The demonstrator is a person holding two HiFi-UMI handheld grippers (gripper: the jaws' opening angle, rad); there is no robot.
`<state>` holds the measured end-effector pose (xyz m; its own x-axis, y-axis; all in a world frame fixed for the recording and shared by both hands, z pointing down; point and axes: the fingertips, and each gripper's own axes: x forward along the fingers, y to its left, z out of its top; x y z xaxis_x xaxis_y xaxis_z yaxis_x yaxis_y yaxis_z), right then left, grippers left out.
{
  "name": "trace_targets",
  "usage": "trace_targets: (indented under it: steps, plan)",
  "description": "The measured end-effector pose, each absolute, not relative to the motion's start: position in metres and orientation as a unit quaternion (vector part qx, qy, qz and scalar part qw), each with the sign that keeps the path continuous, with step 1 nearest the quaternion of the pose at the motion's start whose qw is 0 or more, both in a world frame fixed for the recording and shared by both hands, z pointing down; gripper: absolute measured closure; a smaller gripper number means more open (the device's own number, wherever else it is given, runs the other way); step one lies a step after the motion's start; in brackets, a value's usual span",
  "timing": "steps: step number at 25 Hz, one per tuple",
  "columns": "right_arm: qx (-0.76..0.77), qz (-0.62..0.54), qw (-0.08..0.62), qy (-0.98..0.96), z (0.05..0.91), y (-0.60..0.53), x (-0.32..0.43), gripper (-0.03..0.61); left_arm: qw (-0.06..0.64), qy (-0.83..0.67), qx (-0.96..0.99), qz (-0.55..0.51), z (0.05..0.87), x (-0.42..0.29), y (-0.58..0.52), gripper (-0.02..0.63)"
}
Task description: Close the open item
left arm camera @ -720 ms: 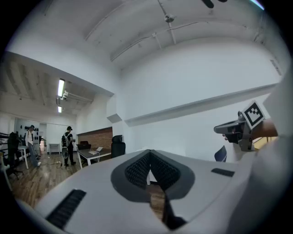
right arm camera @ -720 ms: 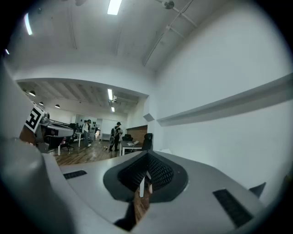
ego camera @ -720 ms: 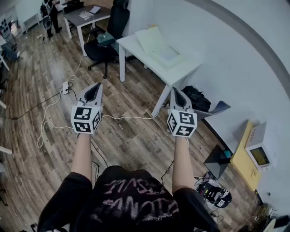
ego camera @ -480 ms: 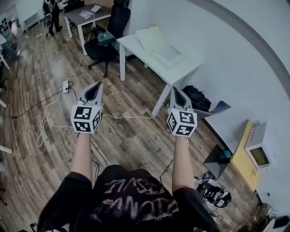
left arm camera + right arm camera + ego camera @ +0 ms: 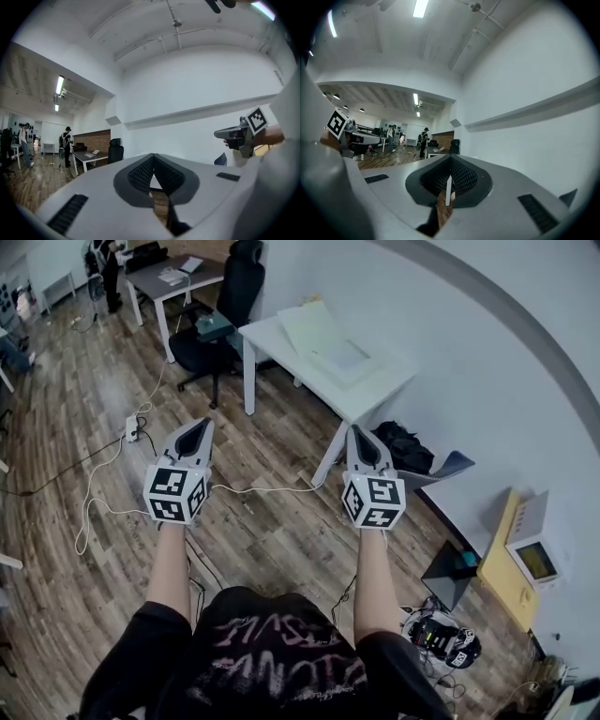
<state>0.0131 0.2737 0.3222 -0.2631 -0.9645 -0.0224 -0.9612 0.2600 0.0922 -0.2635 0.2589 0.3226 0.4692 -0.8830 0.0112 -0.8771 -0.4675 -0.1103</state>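
Wood plank floor, white table by a white wall, black office chair — ceiling strip lights

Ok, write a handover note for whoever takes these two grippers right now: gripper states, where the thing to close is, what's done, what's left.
Left gripper: shut, empty, held in the air over the wooden floor.
Right gripper: shut, empty, beside the left one, near the white desk.
The item: nothing open shows near the grippers. A small white microwave sits on a yellow cabinet by the wall to the right; I cannot tell whether its door is open.
Done: nothing touched.
Left: find the open item, walk to it, push it closed.
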Motion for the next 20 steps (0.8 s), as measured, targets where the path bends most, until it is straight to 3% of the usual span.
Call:
trace_targets:
  steps: [20]
  plan:
    - [0.623, -0.03, 0.03, -0.781, 0.348, 0.24, -0.024, 0.569, 0.021, 0.496, -0.868, -0.034, 0.349, -0.304, 0.217, 0.614]
